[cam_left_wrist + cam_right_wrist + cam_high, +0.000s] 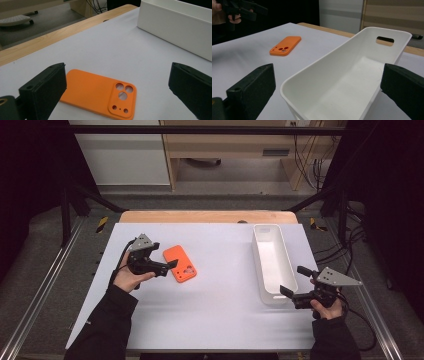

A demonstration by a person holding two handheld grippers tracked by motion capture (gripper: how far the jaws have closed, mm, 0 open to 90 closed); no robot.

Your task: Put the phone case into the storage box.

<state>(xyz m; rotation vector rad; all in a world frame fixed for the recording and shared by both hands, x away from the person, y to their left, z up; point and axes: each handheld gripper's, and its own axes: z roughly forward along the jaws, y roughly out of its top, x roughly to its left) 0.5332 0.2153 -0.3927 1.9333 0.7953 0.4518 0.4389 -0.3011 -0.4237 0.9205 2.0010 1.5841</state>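
Left gripper (pixel 171 265): we are seeing it released, its two black jaws standing wide apart just beside the near left edge of the orange phone case (pixel 180 264), not touching it. The case is lying flat on the white worktop (pixel 215 320), left of centre and toward the far edge, back face up. It is a rounded rectangle of matte orange with a raised camera panel at one corner.

In the left gripper view we are looking along the jaws at the phone case (pixel 100 96) between them. Here the panel is showing three large round holes and three smaller ones, detail that the high view is blurring into a few dots. This view is also showing the long outer wall of the white bin (pixel 175 27) beyond the case, and the wooden strip (pixel 50 37) along the worktop's far edge.

Right gripper (pixel 289 291): we are seeing it likewise released, jaws spread on either side of the near end of the white bin (pixel 274 262), which is standing lengthwise by the worktop's right edge, well apart from the case.

The right gripper view is showing the inside of the bin (pixel 342 82) and a slot handle cut in its far end wall, with the phone case (pixel 285 45) and the left gripper (pixel 249 11) beyond.
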